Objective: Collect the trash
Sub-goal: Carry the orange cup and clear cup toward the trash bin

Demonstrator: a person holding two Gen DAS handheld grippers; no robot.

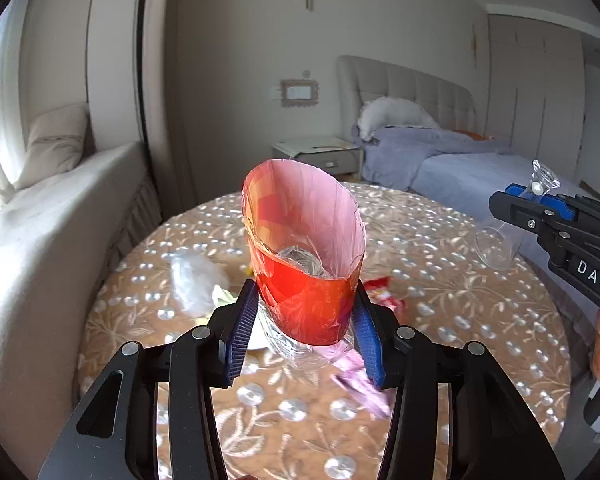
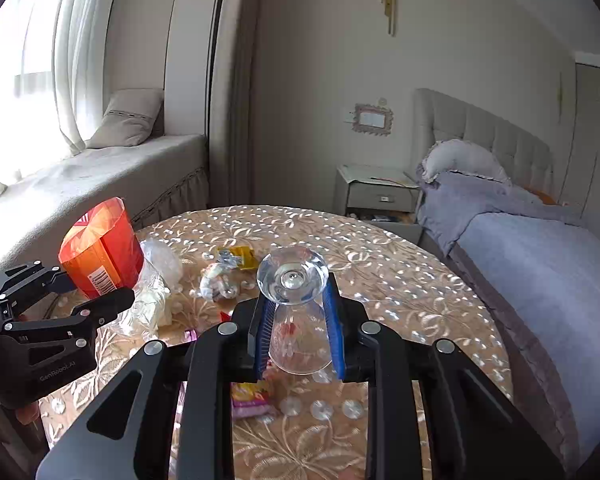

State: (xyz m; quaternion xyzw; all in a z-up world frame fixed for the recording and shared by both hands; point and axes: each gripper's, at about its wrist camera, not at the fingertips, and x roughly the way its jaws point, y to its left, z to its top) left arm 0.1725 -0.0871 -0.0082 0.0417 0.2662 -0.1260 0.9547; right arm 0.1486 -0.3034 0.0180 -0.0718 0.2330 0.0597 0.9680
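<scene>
The left gripper [image 1: 306, 312] was clamped on a red cup [image 1: 304, 256], its blue pads pressed against the cup's lower sides. The cup was held above the table [image 1: 480, 320], its cut-open mouth tilted toward the camera, with something clear and crumpled inside it. In the right wrist view that same cup [image 2: 102, 248] sat at about nine o'clock, a barcode on its side, with the left gripper [image 2: 88, 292] around it.

The right gripper [image 2: 298, 312] was closed on a clear plastic goblet [image 2: 294, 304], held upside down so that its round foot faced the camera and its bowl hung between the pads. In the left wrist view the goblet [image 1: 500, 240] appeared at three o'clock, held by the right gripper [image 1: 536, 196].

Loose trash lay on the round, flower-patterned table: a clear plastic bag [image 2: 162, 256] just beside the red cup, a crumpled white wrapper [image 2: 216, 280] and a yellow wrapper [image 2: 240, 256] toward twelve o'clock from the goblet, and a pink wrapper [image 2: 252, 402] at six o'clock beneath it. A bed [image 2: 540, 264] stood at three o'clock, beyond the table's edge.
</scene>
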